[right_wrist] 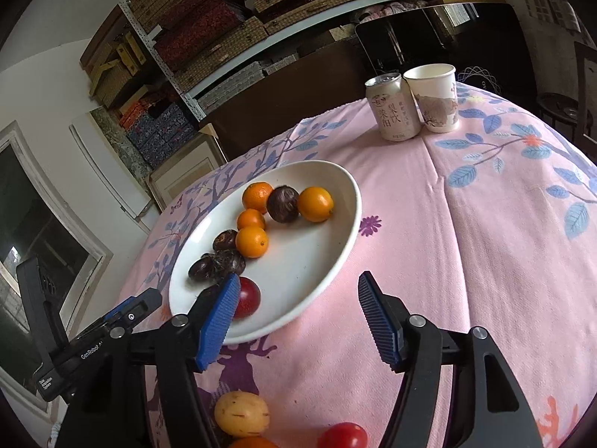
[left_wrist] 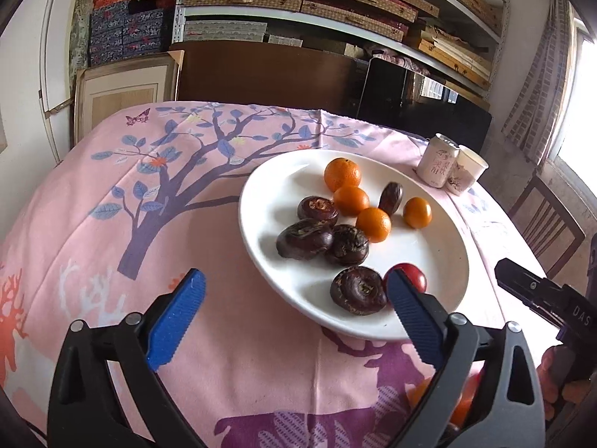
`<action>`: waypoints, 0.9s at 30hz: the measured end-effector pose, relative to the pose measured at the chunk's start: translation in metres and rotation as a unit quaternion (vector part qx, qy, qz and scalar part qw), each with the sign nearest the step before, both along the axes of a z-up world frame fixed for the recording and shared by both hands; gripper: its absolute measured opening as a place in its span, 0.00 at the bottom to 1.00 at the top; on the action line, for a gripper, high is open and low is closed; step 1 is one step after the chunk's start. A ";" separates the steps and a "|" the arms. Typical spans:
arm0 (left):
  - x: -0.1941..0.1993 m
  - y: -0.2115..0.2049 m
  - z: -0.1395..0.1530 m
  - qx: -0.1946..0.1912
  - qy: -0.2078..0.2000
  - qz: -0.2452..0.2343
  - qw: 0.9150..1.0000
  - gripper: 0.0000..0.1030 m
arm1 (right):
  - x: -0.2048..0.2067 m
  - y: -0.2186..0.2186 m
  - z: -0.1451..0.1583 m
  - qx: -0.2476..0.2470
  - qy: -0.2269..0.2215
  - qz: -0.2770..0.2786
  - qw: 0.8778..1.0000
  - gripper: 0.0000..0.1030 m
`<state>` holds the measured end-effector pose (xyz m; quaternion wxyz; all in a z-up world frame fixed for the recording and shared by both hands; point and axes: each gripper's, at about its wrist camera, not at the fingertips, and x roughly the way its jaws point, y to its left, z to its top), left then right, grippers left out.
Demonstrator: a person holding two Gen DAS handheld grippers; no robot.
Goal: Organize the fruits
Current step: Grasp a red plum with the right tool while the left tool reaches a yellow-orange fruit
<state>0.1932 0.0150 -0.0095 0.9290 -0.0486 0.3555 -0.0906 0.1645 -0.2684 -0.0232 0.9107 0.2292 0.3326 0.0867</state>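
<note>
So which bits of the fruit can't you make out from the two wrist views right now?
- Small red round fruit on the white oval plate: partly hidden by a blue finger pad in both views.
- Loose fruit off the plate, a speckled yellow one and a red one: cut by the right view's bottom edge; count unclear.
- Orange fruit in the left view: mostly behind the gripper frame.

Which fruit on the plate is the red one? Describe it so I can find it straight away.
Start at the white plate on the pink tablecloth. Go to its near edge, closest to the claws, past the orange citrus and dark brown fruits. The red fruit sits there beside a dark brown one: small, round, glossy, the only red piece on the plate.
</note>
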 end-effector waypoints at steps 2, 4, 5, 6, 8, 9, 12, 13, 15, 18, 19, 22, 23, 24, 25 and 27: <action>-0.006 0.005 -0.007 0.003 0.010 0.007 1.000 0.95 | -0.006 -0.007 -0.006 0.008 0.008 -0.010 1.000 0.65; -0.013 0.011 -0.016 0.006 0.026 0.015 1.000 0.95 | -0.014 -0.016 -0.010 0.012 0.013 -0.022 1.000 0.65; -0.016 0.014 -0.019 0.010 0.034 0.021 0.999 0.95 | -0.019 -0.020 -0.011 0.015 0.015 -0.027 0.999 0.65; -0.021 0.017 -0.022 0.014 0.041 0.027 0.999 0.95 | -0.026 -0.025 -0.013 0.019 0.017 -0.030 0.999 0.65; -0.034 0.024 -0.022 0.013 0.042 0.032 0.999 0.95 | -0.042 -0.034 -0.017 0.025 0.019 -0.032 0.999 0.65; -0.042 0.028 -0.020 0.009 0.038 0.034 0.999 0.95 | -0.051 -0.038 -0.019 0.027 0.019 -0.032 0.999 0.65; -0.066 0.040 -0.020 -0.012 0.033 0.041 0.999 0.95 | -0.077 -0.044 -0.026 0.027 0.024 -0.027 0.999 0.65; -0.073 0.043 -0.022 -0.022 0.036 0.040 0.998 0.95 | -0.085 -0.046 -0.029 0.028 0.027 -0.023 0.999 0.65; -0.085 0.047 -0.025 -0.041 0.046 0.033 0.998 0.95 | -0.094 -0.044 -0.030 0.024 0.027 -0.015 0.999 0.60; -0.100 0.048 -0.026 -0.057 0.050 0.024 0.997 0.95 | -0.093 -0.036 -0.035 0.014 0.040 0.006 0.999 0.43; -0.106 0.049 -0.025 -0.060 0.048 0.022 0.997 0.95 | -0.090 -0.033 -0.037 0.013 0.046 0.015 0.999 0.40; -0.123 0.048 -0.024 -0.072 0.042 0.006 0.997 0.95 | -0.087 -0.027 -0.039 0.024 0.052 0.036 0.998 0.39; -0.128 0.046 -0.024 -0.074 0.040 -0.002 0.996 0.95 | -0.087 -0.027 -0.039 0.029 0.052 0.040 0.997 0.39; -0.133 0.044 -0.024 -0.072 0.038 -0.010 0.997 0.95 | -0.086 -0.026 -0.039 0.035 0.053 0.042 0.997 0.39; -0.137 0.041 -0.024 -0.069 0.035 -0.019 0.997 0.95 | -0.084 -0.025 -0.040 0.040 0.055 0.043 0.997 0.39; -0.144 0.033 -0.024 -0.056 0.031 -0.034 0.997 0.95 | -0.080 -0.024 -0.043 0.051 0.064 0.047 0.996 0.39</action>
